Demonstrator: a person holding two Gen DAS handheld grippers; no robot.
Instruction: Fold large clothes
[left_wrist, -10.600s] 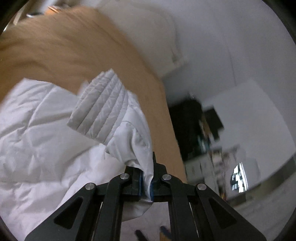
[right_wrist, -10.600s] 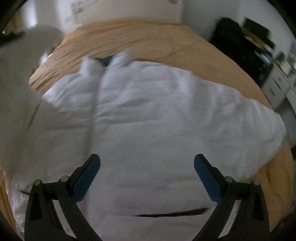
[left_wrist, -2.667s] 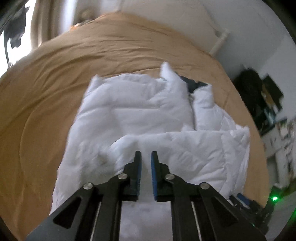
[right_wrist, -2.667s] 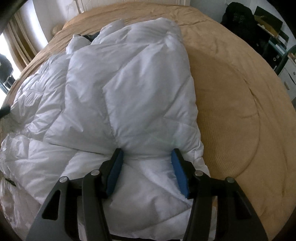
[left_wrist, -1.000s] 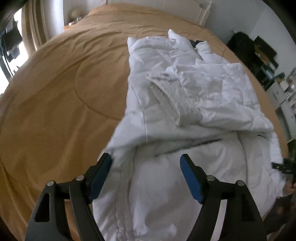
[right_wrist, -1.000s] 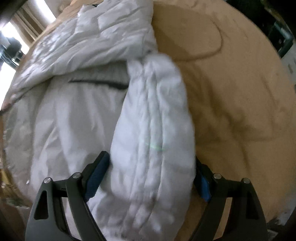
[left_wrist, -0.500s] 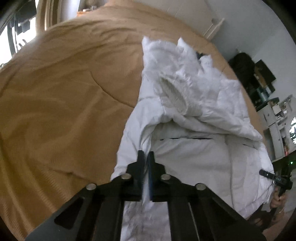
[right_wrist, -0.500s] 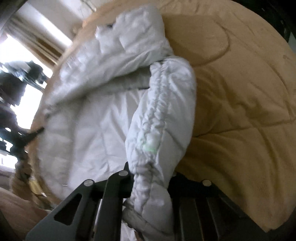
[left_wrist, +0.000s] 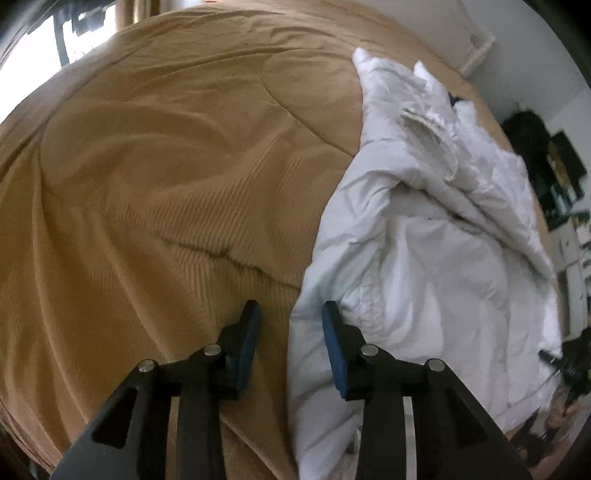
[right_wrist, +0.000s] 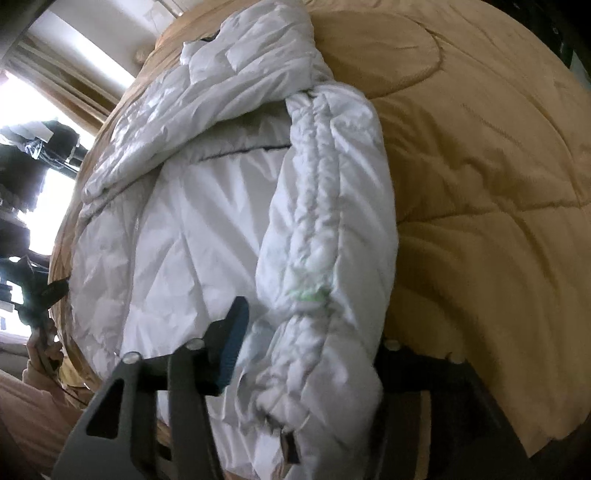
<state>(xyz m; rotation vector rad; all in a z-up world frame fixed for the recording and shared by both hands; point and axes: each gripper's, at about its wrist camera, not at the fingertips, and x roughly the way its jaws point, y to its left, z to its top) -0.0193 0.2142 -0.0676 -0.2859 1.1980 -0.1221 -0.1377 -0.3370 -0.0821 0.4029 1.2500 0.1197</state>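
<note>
White jacket (left_wrist: 436, 266) edge between left gripper (left_wrist: 290, 325) jaws — just opening, bunched hem inside right gripper (right_wrist: 306, 325)

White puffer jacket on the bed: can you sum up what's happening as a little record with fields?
Garment: white puffer jacket, partly folded, rumpled
Surface: tan quilted bedspread
Left gripper: jaws have just been opening; jacket's edge between them, not pinched
Right gripper: jaws have just been opening; bunched side of the jacket between them

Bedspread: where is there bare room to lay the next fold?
On the tan bedspread, the wide stretch between the white puffer jacket and the window side is bare; so is the stretch past the jacket's other edge. The jacket crowds the middle, around both grippers.
</note>
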